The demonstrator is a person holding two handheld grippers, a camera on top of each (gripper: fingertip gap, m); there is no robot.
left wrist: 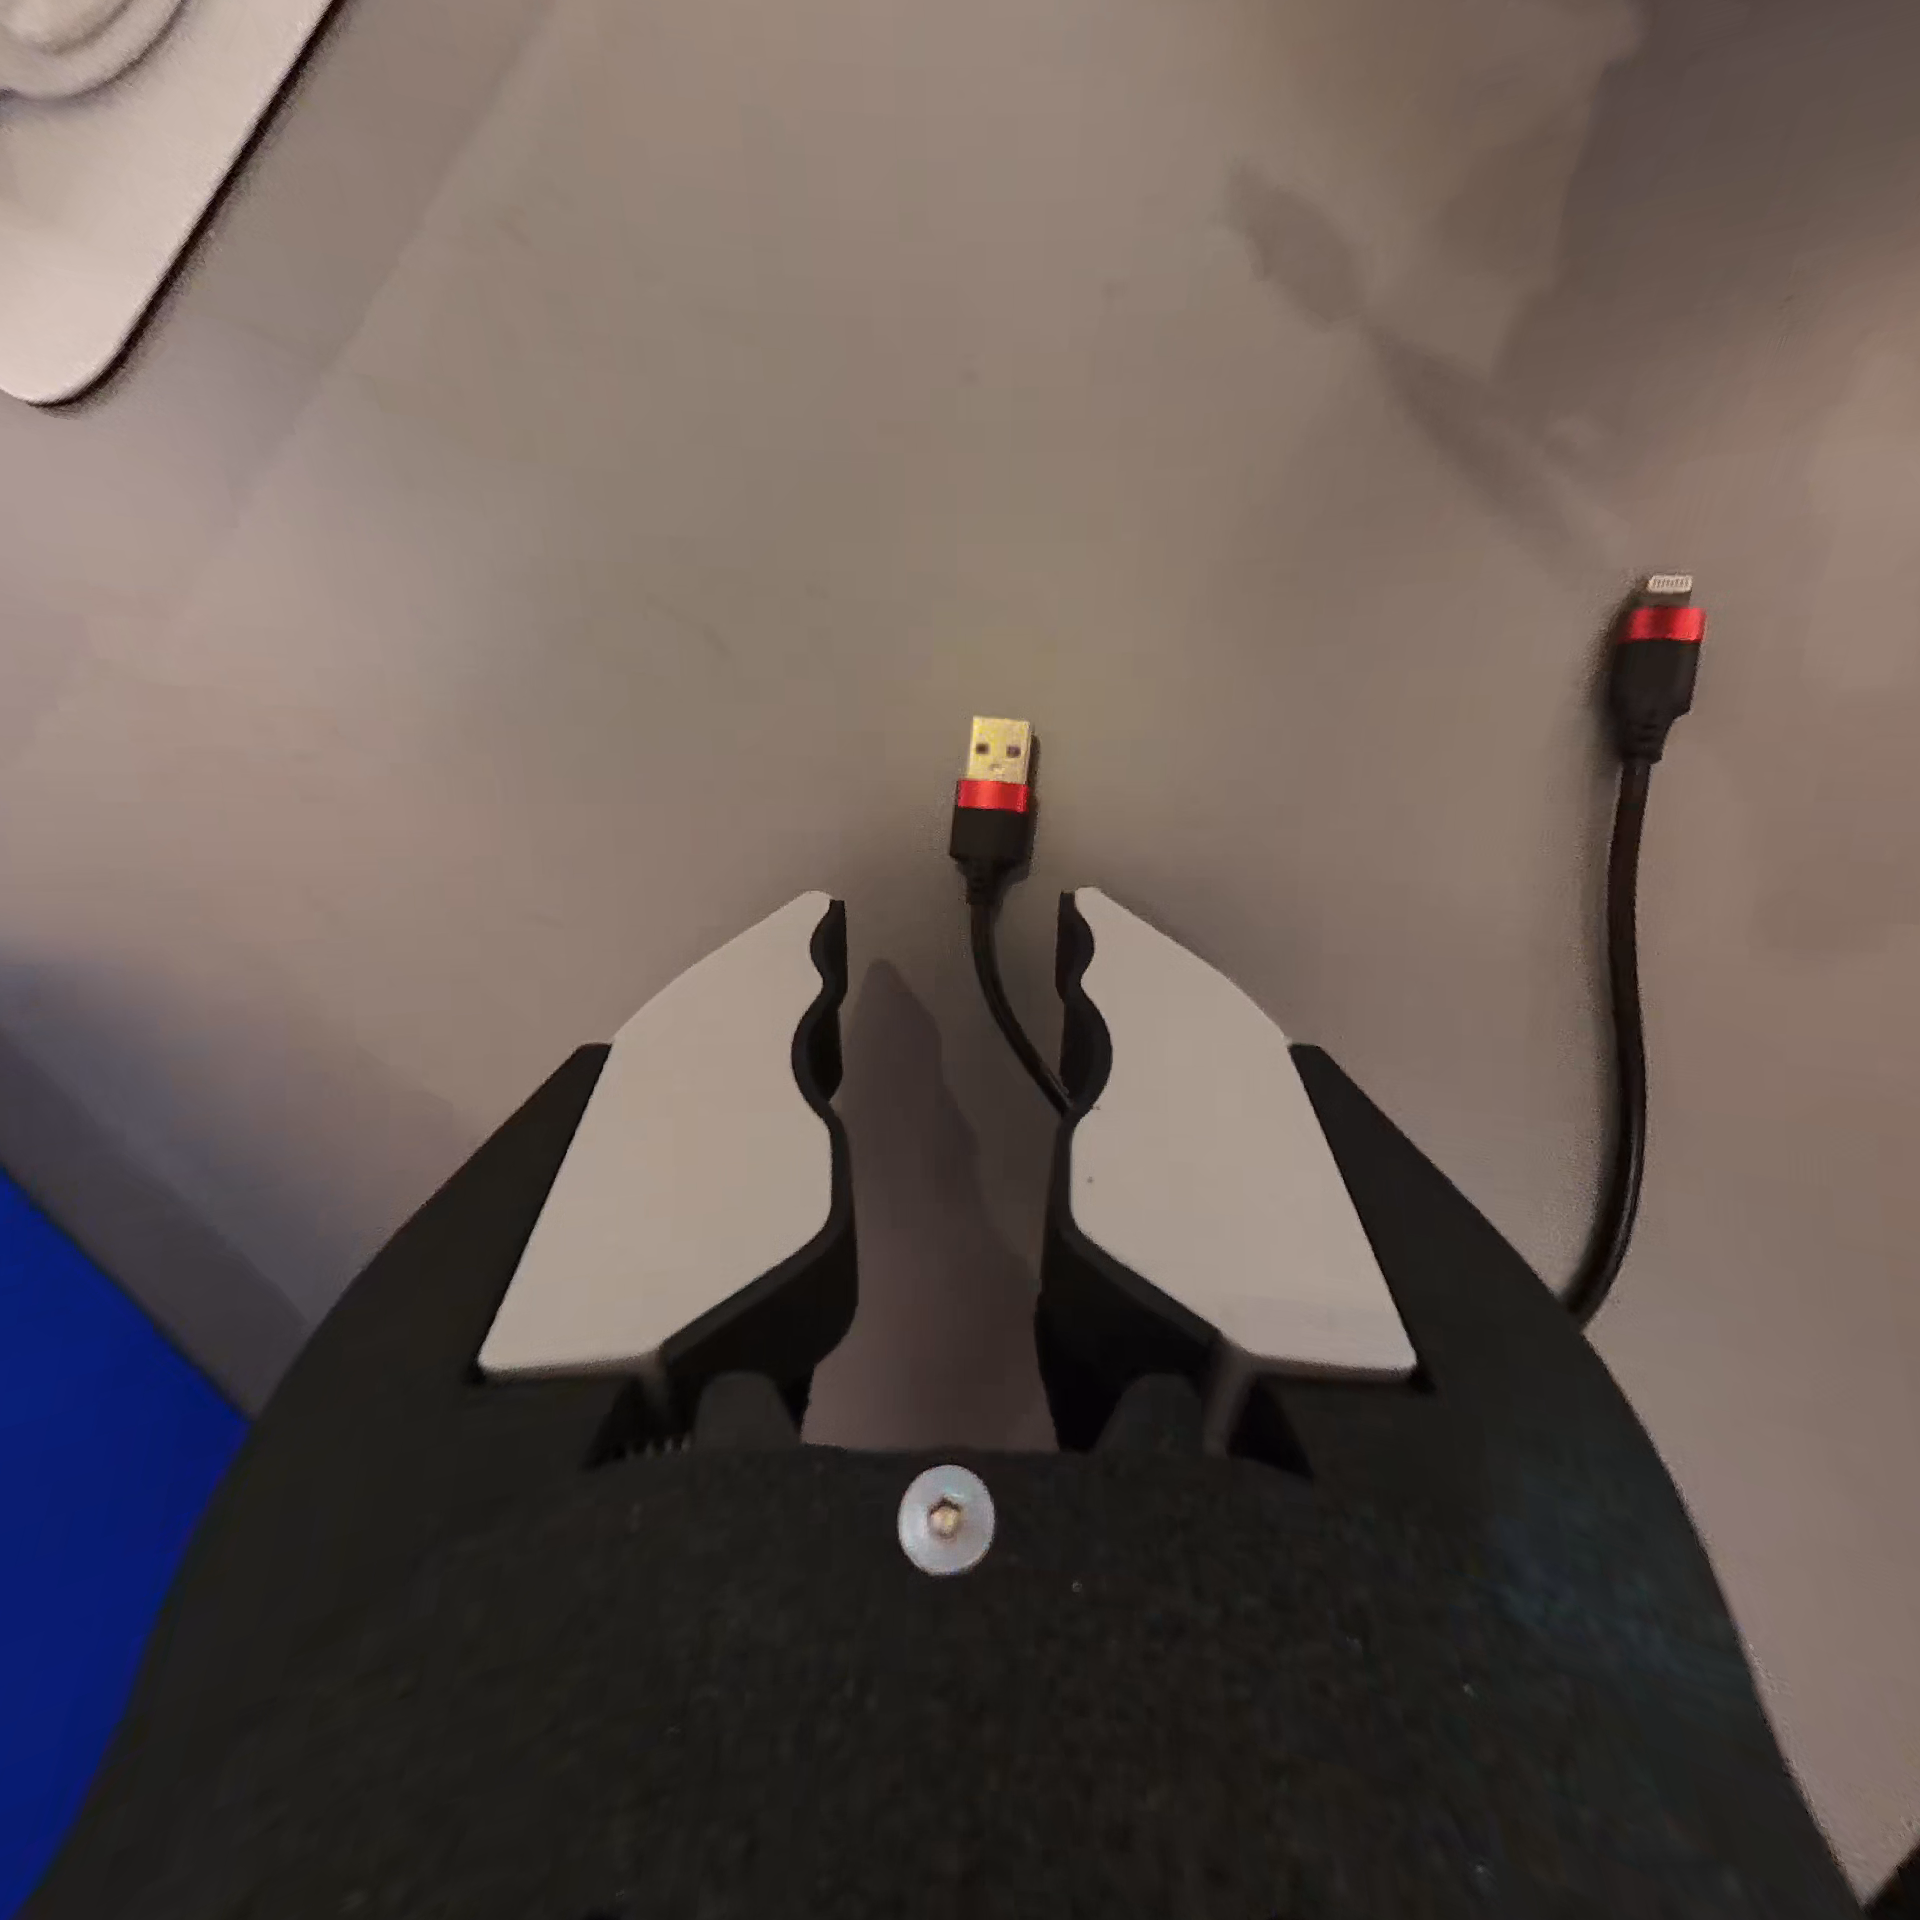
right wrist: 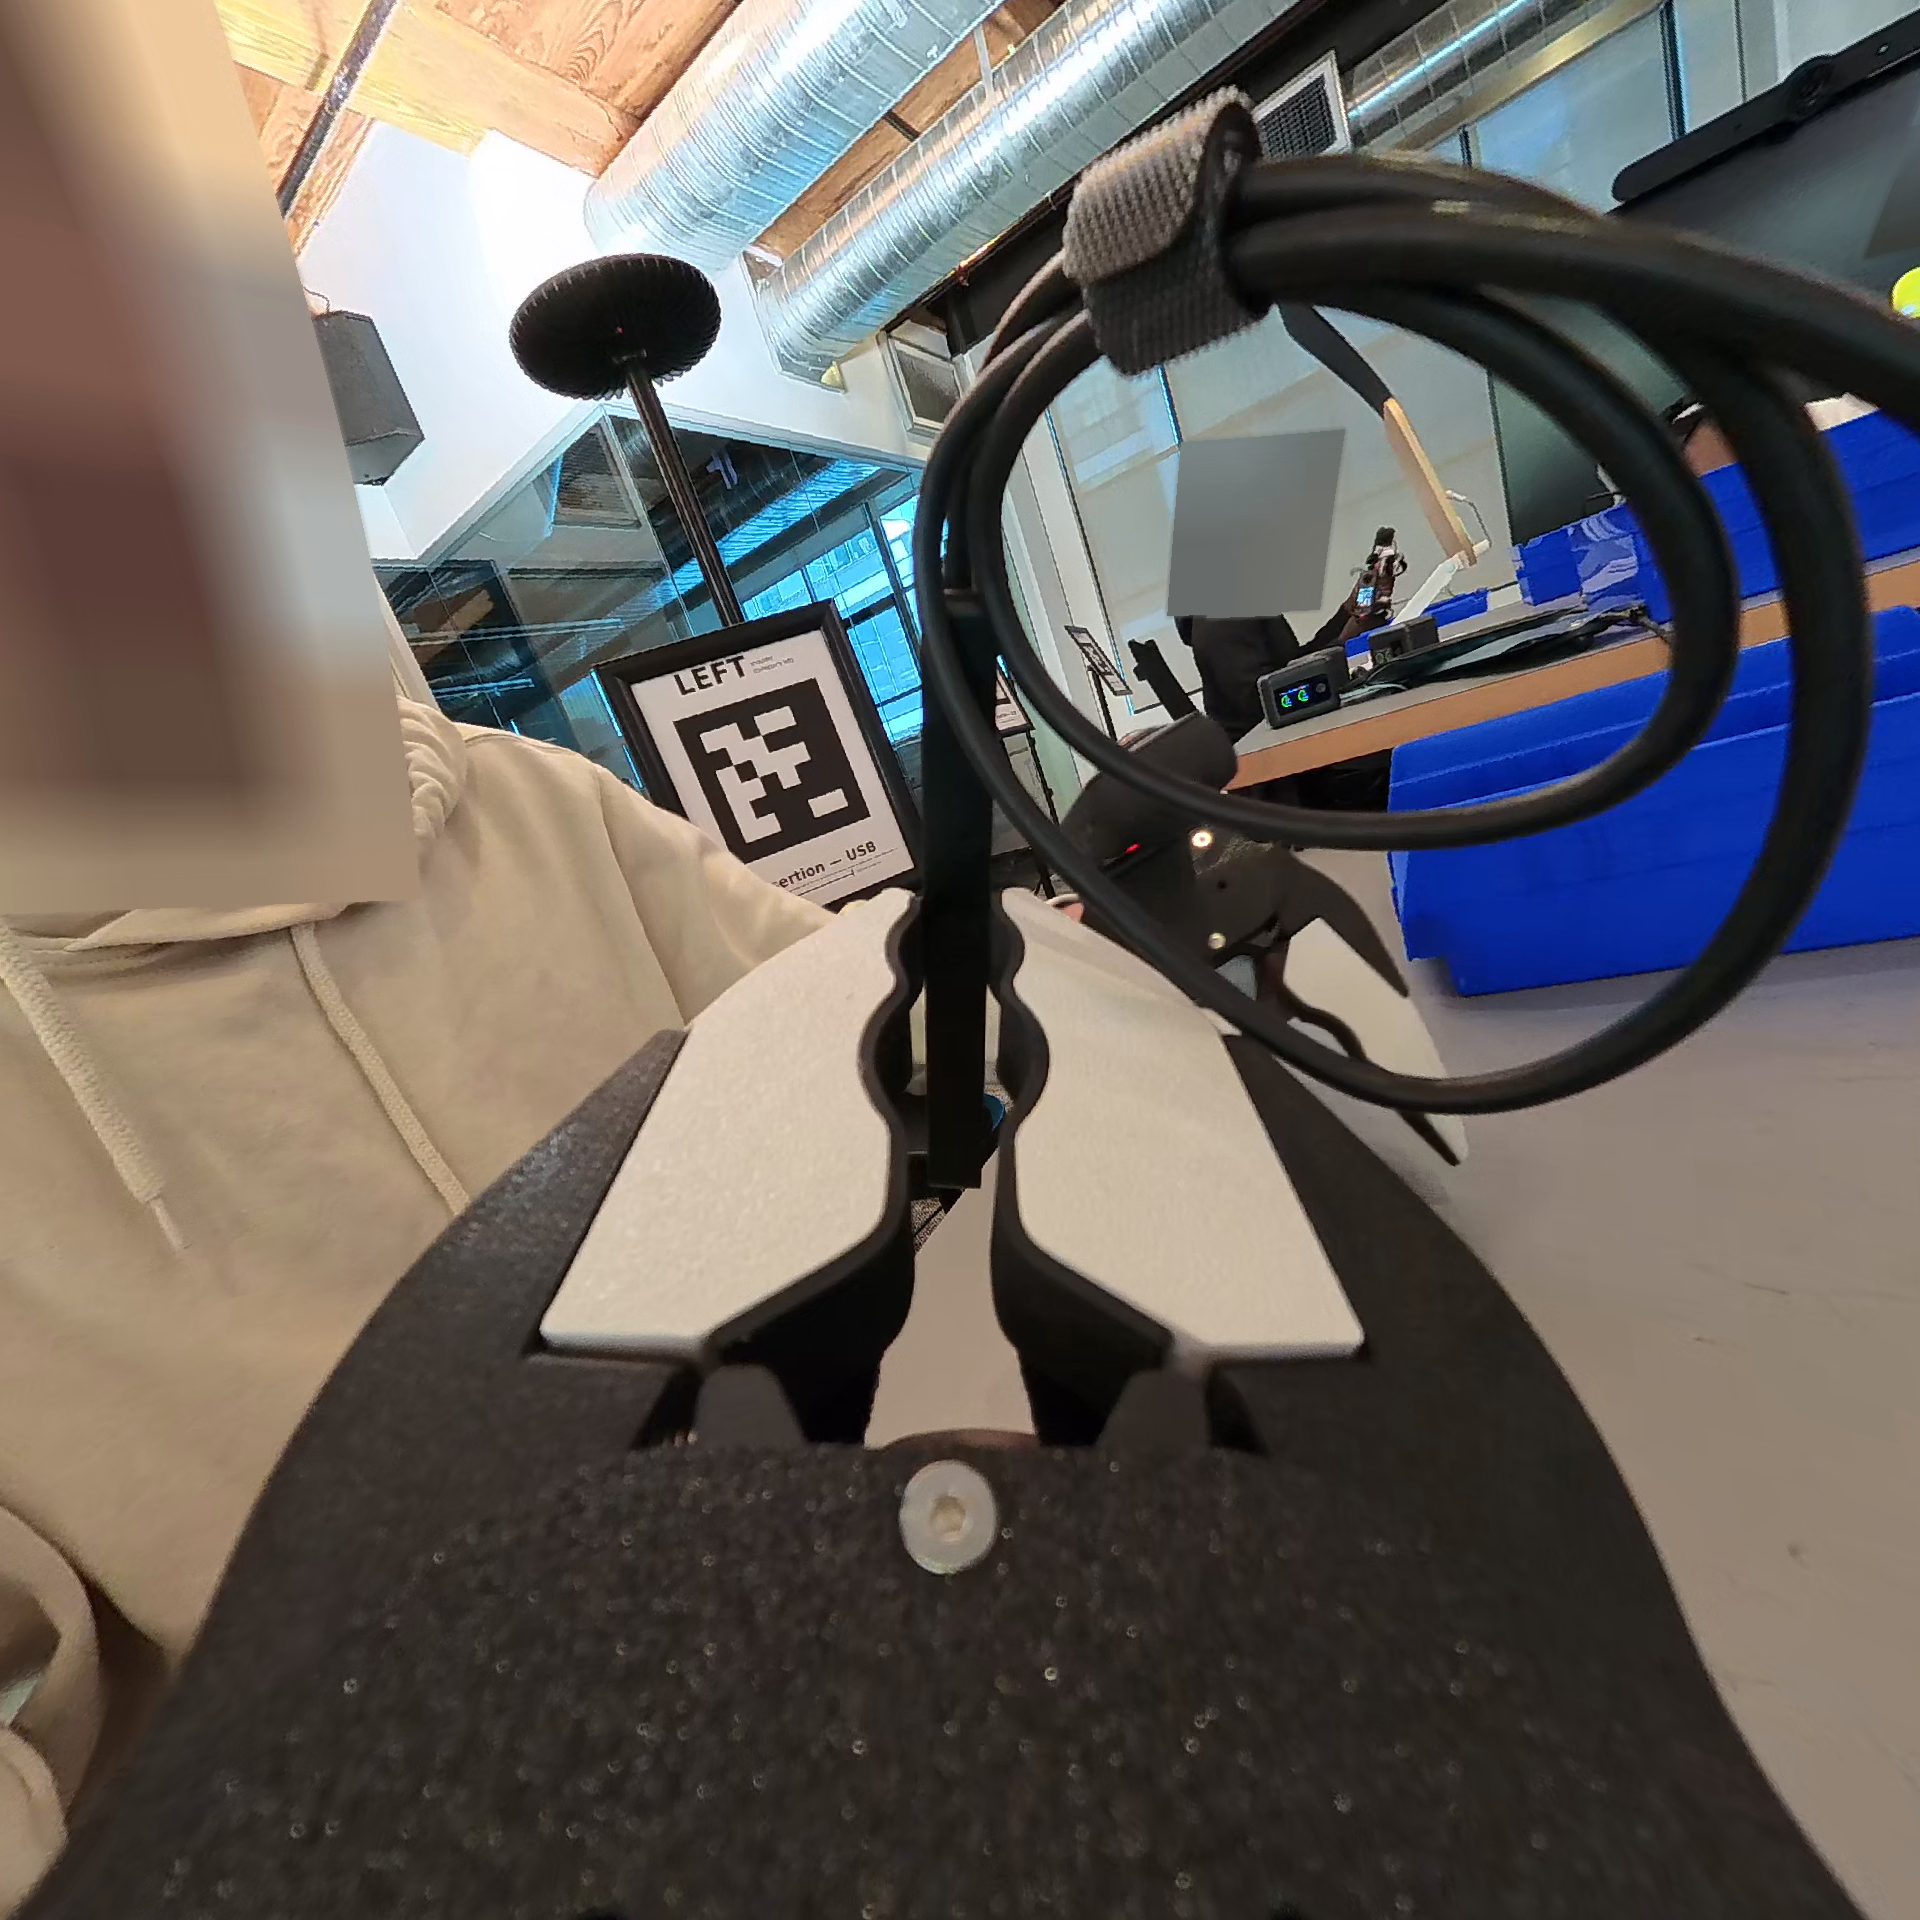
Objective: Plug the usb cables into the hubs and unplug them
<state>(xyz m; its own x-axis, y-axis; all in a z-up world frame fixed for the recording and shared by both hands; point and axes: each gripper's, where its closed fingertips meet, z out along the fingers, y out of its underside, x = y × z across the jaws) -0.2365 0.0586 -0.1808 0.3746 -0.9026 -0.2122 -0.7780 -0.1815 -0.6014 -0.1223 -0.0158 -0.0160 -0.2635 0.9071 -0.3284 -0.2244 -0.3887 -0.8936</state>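
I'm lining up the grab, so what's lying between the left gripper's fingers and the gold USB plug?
In the left wrist view, only the plug's own black cable runs from the left gripper to the gold USB plug; otherwise bare grey table.

A grey bench (left wrist: 1143, 364) is carrying a black cable with a gold USB plug (left wrist: 995, 767), another red-ringed plug (left wrist: 1662, 623) well apart, and a pale flat slab (left wrist: 114, 187) lying at its corner.

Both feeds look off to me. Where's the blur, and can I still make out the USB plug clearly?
Left wrist view: USB plug sharp ahead of the open left gripper; table edges smeared, soft shadows upper right. Right wrist view: right gripper and hub sharp; coiled cable slightly soft; strong fisheye bending.
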